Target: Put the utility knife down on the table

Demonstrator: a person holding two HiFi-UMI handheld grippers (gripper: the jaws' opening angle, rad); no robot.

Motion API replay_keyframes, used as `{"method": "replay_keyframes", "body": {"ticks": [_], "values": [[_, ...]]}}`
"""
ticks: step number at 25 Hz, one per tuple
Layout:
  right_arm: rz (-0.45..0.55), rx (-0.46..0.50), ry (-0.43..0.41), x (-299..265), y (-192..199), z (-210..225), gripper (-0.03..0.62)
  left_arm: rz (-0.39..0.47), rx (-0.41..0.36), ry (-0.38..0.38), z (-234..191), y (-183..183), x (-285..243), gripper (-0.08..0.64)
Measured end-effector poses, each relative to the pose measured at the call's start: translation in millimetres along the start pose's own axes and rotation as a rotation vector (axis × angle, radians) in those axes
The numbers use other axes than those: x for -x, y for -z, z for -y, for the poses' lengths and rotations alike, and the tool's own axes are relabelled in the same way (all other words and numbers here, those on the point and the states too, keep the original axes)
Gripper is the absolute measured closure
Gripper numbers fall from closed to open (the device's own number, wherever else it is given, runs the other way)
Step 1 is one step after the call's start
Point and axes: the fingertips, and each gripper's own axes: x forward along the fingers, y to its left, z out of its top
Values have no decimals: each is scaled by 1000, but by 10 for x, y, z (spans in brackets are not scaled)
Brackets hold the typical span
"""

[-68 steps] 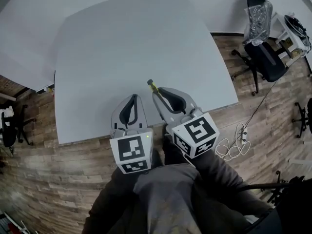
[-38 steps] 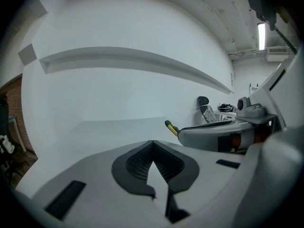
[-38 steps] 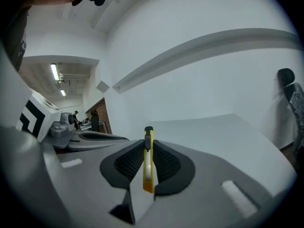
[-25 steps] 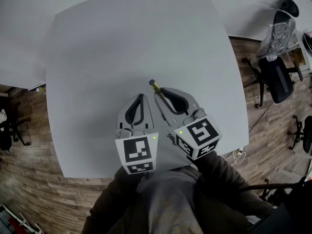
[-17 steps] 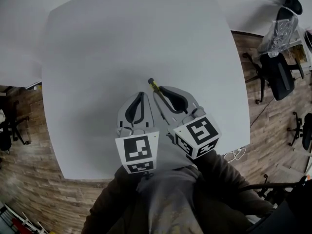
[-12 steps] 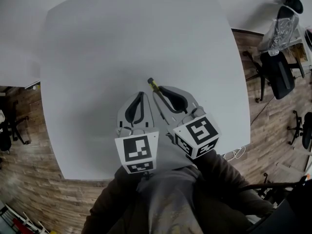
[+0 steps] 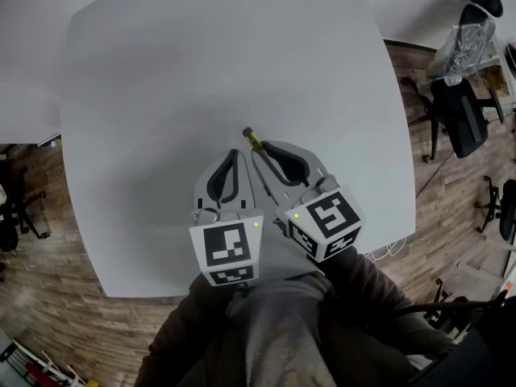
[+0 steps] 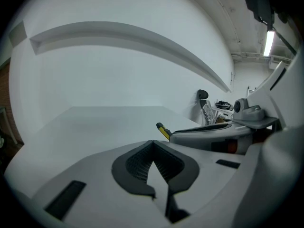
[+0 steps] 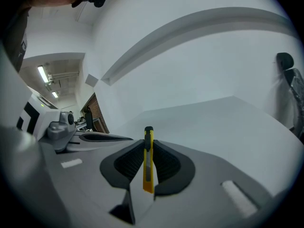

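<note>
A slim yellow utility knife [image 9: 148, 159] with a black tip stands clamped between the dark pads of my right gripper [image 9: 147, 163], which is shut on it. In the head view the knife [image 7: 253, 141] juts forward past the right gripper [image 7: 266, 156] over the near middle of the white table [image 7: 201, 71]. My left gripper [image 7: 227, 168] hovers just to its left, jaws shut with nothing between them; in the left gripper view its pads [image 8: 153, 161] meet, and the knife [image 8: 164, 130] shows at the right.
The white table's front edge [image 7: 161, 285] runs close to the person's body. Black office chairs [image 7: 459, 111] stand on the wood floor to the right, one draped in clear plastic. A second white surface [image 7: 24, 71] lies at the far left.
The view has shifted so more of the table lies beneath both grippers. The grippers keep the same pose side by side, with the knife still clamped in the right one.
</note>
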Motion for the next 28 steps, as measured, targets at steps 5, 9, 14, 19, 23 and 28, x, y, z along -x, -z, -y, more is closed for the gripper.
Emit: {"method": "replay_keyframes", "body": {"ticks": [5, 9, 14, 19, 23, 28], "values": [[-9, -12, 9, -21, 55, 58, 534, -17, 5, 10, 16, 68, -50, 557], [-21, -19, 8, -59, 114, 66, 535, -32, 11, 17, 15, 131, -94, 557], [-37, -27, 8, -110, 196, 78, 534, -49, 22, 22, -12, 219, -145, 557], [-49, -33, 12, -162, 255, 79, 534, -65, 30, 31, -41, 293, -175, 557], [-55, -39, 13, -189, 302, 85, 534, -75, 35, 36, -45, 350, -211, 557], [-63, -48, 17, -216, 326, 124, 534, -88, 37, 39, -41, 375, -269, 557]]}}
